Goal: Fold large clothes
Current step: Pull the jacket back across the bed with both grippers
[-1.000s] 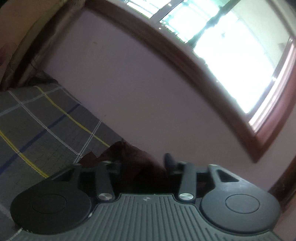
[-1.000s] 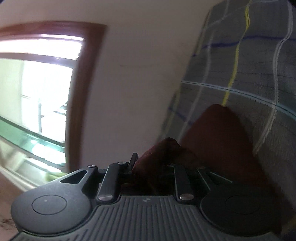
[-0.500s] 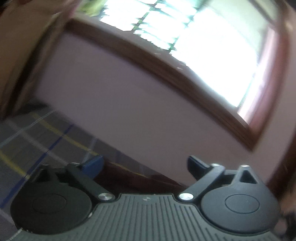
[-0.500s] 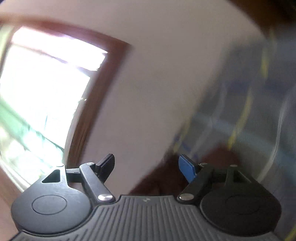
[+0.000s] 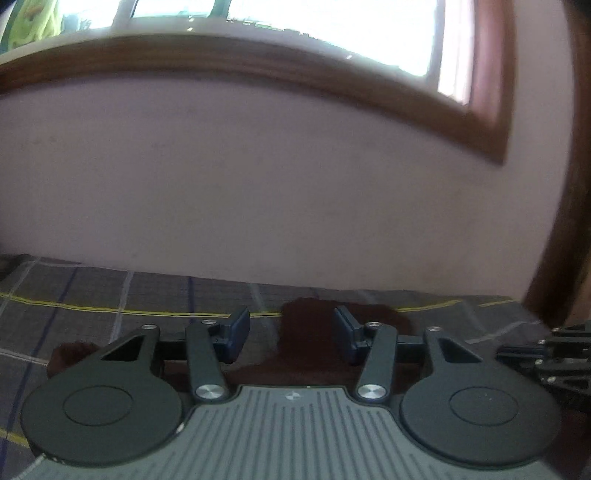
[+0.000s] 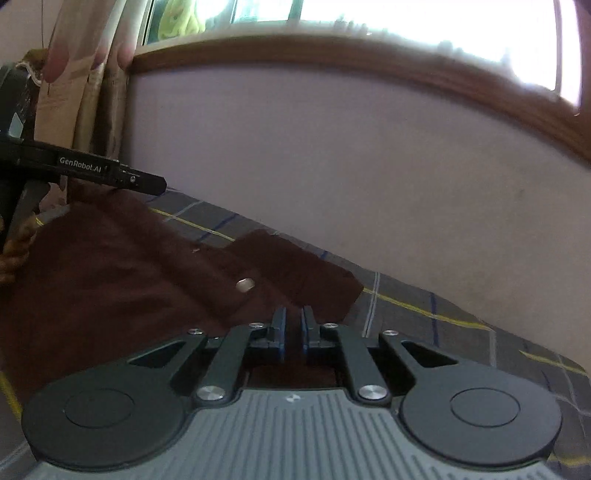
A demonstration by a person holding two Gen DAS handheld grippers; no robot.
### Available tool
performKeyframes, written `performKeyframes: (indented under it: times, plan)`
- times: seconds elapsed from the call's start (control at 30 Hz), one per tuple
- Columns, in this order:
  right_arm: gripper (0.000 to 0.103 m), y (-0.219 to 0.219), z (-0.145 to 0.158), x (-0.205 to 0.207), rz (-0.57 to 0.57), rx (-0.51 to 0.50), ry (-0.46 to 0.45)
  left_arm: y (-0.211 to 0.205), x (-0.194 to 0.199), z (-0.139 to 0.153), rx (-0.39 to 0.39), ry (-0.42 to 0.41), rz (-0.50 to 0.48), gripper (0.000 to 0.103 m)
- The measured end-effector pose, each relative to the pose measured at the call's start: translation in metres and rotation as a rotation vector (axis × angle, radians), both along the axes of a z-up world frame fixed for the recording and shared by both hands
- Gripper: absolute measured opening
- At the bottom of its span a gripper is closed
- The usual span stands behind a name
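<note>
One dark-brown garment point(image 6: 122, 280) on plaid bedcover point(image 6: 461, 321)

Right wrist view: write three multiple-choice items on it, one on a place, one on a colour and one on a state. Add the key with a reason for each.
1. Where does the garment lie?
A. on the checked bedcover
B. on a bare wooden floor
C. over a chair back

2. What colour is the garment?
A. white
B. dark brown
C. bright green

3. How does the curtain hang at the window?
A. drawn fully across the glass
B. bunched at the left side
C. fallen onto the bed

Key:
1. A, the grey cloth with yellow and blue lines shows around the garment's edges.
2. B, the fabric is a deep brown with one pale button.
3. B, its folds are gathered at the left of the frame and the bright panes are uncovered.
</note>
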State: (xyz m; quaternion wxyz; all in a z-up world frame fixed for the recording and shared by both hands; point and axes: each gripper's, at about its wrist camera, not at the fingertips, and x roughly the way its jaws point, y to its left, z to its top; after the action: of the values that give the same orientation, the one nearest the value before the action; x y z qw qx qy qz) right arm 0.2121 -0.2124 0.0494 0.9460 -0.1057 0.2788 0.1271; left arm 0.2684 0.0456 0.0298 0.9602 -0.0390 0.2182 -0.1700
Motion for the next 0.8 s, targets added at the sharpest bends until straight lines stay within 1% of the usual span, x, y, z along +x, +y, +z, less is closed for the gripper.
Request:
performKeyframes:
  times: [0.07,0.1,0.17,0.2,0.3,0.33,0.37,0.4,0.53,0.67,0.8]
  plan:
    - [0.007,-0.007,-0.013,0.021,-0.020,0.020,0.041,0.007,0.021,-0.017,-0.002,0.059,0.022,0.052]
    - [0.006,-0.008,-0.022,0.031,-0.027,0.024,0.059,0.012,0.030,-0.027,-0.025,0.093,0.044,0.051]
    - [0.006,-0.014,-0.044,0.037,-0.041,0.050,0.087,0.021,0.041,-0.049,-0.074,0.153,0.065,0.048]
    - [0.005,-0.020,-0.051,0.036,-0.045,0.080,0.092,0.021,0.044,-0.058,-0.077,0.171,0.075,0.047]
    - [0.005,-0.029,-0.067,0.042,-0.096,0.132,0.091,0.018,0.050,-0.074,-0.046,0.167,0.084,0.046]
    - [0.005,-0.035,-0.075,0.049,-0.122,0.153,0.108,0.015,0.052,-0.080,-0.038,0.173,0.093,0.046]
    - [0.004,-0.041,-0.081,0.054,-0.145,0.176,0.134,0.016,0.053,-0.082,-0.034,0.177,0.092,0.047]
    - [0.002,-0.044,-0.086,0.059,-0.164,0.182,0.148,0.017,0.055,-0.086,-0.046,0.186,0.090,0.047]
    - [0.001,-0.049,-0.093,0.064,-0.195,0.170,0.166,0.022,0.063,-0.095,-0.081,0.220,0.085,0.048]
    - [0.001,-0.058,-0.103,0.077,-0.209,0.206,0.202,0.020,0.069,-0.098,-0.073,0.251,0.086,0.048]
    - [0.001,-0.067,-0.102,0.079,-0.227,0.254,0.222,0.020,0.067,-0.098,-0.068,0.247,0.092,0.048]
